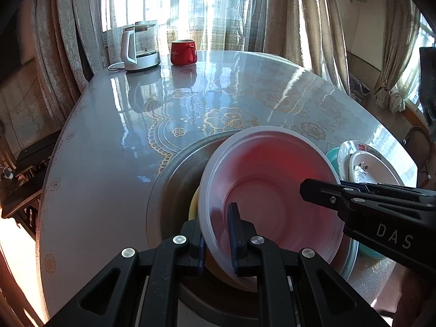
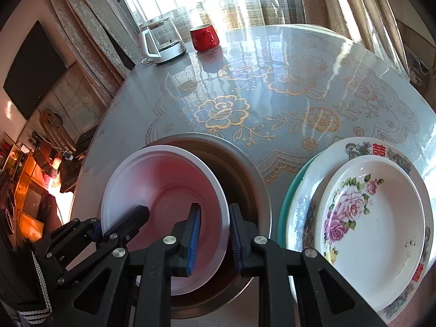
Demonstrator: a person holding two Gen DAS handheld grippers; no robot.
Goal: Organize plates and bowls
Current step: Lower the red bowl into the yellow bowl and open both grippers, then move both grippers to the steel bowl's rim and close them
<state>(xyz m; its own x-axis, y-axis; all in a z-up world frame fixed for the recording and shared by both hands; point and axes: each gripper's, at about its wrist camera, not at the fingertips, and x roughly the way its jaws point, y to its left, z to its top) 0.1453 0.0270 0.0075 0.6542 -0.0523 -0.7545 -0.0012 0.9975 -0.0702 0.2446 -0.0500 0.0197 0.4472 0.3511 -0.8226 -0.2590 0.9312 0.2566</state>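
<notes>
Both tools were at the pink bowl [image 1: 268, 190]. The left tool [image 1: 218, 234] pinched the bowl's near rim, one blue pad inside and one outside. The right tool [image 2: 214, 234] had its two pads on either side of the bowl's right rim, with a small gap showing, so I cannot tell if it was really squeezing. The pink bowl sat tilted inside a big metal bowl [image 2: 245, 169], on top of a yellow bowl [image 1: 194, 204]. Just beside them on the right was a stack of plates [image 2: 370, 226], with a flower plate on top. Far back on the tabletop [image 2: 272, 81] stood a red mug [image 2: 204, 38] and a kettle [image 2: 162, 42].
</notes>
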